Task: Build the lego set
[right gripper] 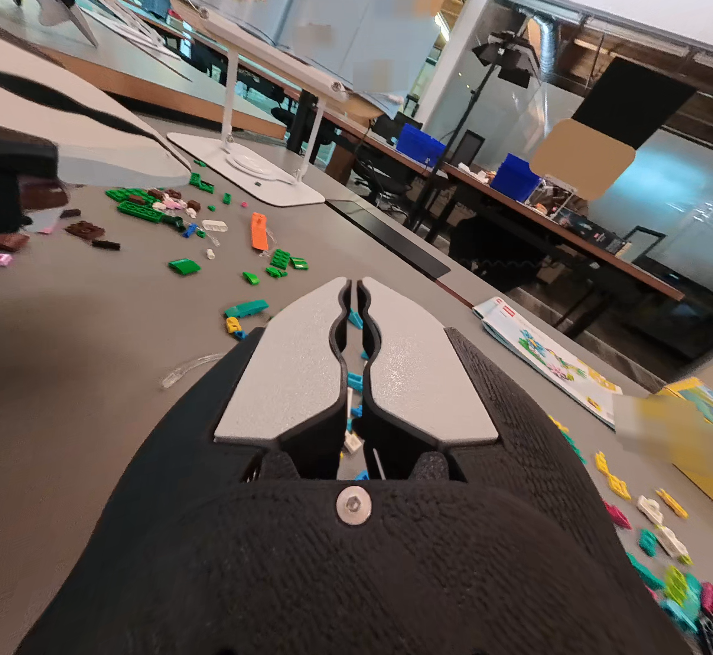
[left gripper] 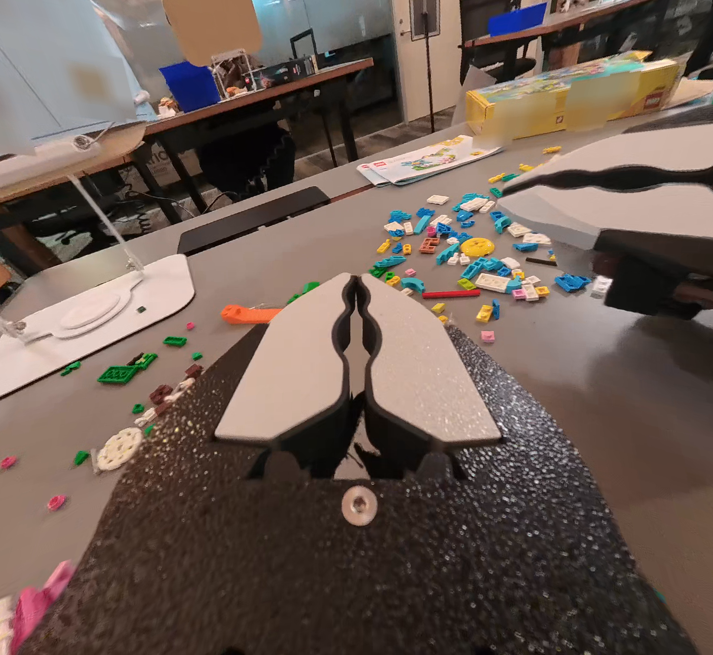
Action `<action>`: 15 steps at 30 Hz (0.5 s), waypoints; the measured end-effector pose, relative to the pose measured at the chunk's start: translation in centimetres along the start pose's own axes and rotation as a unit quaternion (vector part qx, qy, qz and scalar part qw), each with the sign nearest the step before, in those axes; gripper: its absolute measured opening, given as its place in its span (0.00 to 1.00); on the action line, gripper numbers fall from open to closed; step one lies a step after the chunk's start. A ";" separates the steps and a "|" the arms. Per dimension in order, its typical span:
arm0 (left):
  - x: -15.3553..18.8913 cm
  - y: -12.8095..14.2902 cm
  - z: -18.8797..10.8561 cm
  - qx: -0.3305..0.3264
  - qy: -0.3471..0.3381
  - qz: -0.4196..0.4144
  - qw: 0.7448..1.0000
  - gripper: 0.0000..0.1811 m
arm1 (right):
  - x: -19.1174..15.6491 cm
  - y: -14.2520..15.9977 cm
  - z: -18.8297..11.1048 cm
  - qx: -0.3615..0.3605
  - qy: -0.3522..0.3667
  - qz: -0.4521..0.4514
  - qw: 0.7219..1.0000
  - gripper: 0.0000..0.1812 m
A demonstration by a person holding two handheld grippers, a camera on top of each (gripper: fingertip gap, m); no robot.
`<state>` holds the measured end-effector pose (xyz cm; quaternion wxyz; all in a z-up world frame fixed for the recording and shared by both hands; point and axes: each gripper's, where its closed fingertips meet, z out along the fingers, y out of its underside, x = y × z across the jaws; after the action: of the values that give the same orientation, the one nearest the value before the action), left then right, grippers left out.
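Left gripper (left gripper: 357, 281): jaws pressed together, empty. Right gripper (right gripper: 354, 285): jaws nearly together, pinching nothing. Blue-and-white brick pile (left gripper: 474, 247) at 2 o'clock; orange separator (left gripper: 247, 314) at 10 o'clock.

The left hand-held gripper (left gripper: 357, 281), jaws together and empty, hangs over scattered lego pieces (left gripper: 463, 247).

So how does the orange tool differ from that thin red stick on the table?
The orange brick separator is broad, flat and wedge-shaped; the red axle rod is a thin, even stick. The separator lies near green pieces, the rod beside the blue and white pile. Both lie flat on the grey table, untouched.
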<state>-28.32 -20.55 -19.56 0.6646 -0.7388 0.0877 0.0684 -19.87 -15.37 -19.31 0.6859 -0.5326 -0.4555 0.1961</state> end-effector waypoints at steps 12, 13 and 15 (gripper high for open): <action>1.4 -1.8 -1.1 0.092 0.071 -0.050 0.992 0.00 | -3.7 -2.3 -1.1 0.073 -0.134 0.032 0.988 0.00; 1.4 -1.5 -1.0 0.083 0.070 -0.048 0.993 0.00 | -3.7 -2.3 -1.0 0.071 -0.134 0.037 0.988 0.00; 1.5 -1.2 -0.9 0.074 0.065 -0.044 0.994 0.00 | -3.5 -2.1 -0.9 0.063 -0.132 0.047 0.988 0.00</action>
<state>-26.58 -21.40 -18.64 0.7126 -0.6938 0.1029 -0.0156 -21.35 -19.30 -18.90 0.6421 -0.4786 -0.5029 0.3251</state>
